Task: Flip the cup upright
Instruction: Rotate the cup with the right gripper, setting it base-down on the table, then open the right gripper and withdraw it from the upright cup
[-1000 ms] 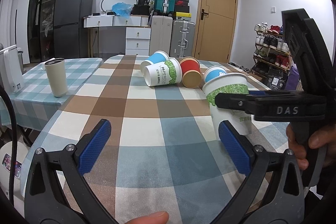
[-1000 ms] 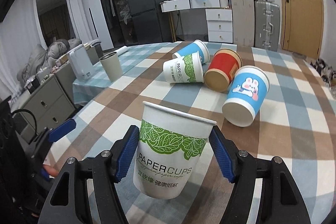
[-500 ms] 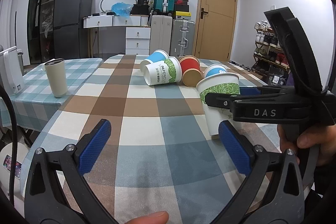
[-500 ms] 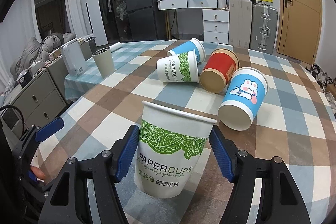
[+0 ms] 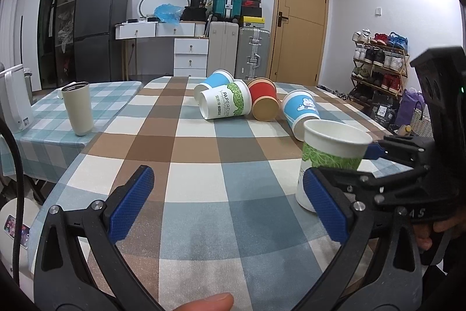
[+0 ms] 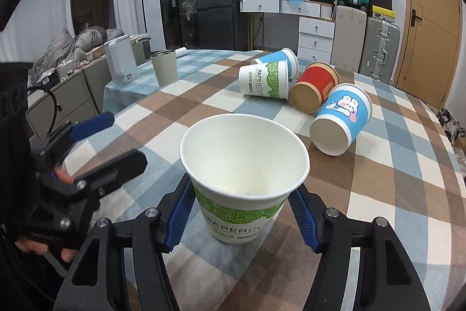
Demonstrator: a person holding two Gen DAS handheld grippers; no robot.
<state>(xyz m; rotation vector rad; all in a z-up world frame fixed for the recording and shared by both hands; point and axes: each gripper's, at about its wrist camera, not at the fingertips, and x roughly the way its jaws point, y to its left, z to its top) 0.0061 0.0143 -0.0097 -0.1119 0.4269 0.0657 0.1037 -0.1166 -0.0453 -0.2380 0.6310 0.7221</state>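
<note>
My right gripper [image 6: 241, 217] is shut on a white paper cup with a green leaf band [image 6: 243, 182]. The cup stands mouth up, tilted slightly, its base at the checked tablecloth [image 6: 378, 179]. In the left wrist view the same cup [image 5: 329, 156] sits at the right, held by the right gripper [image 5: 370, 162]. My left gripper [image 5: 224, 206] is open and empty, low over the near part of the table. It also shows in the right wrist view [image 6: 96, 142] at the left.
Several cups lie on their sides farther back: a white-and-green one [image 5: 225, 104], a blue one behind it [image 5: 215, 79], a red one [image 5: 263, 99] and a blue rabbit cup [image 6: 342, 118]. A beige tumbler [image 5: 78, 108] and a white appliance [image 6: 121, 59] stand on the side table.
The right gripper has tipped down and lowered the held cup toward the cloth, so its open mouth now shows. The left gripper has stayed open and nearly still.
</note>
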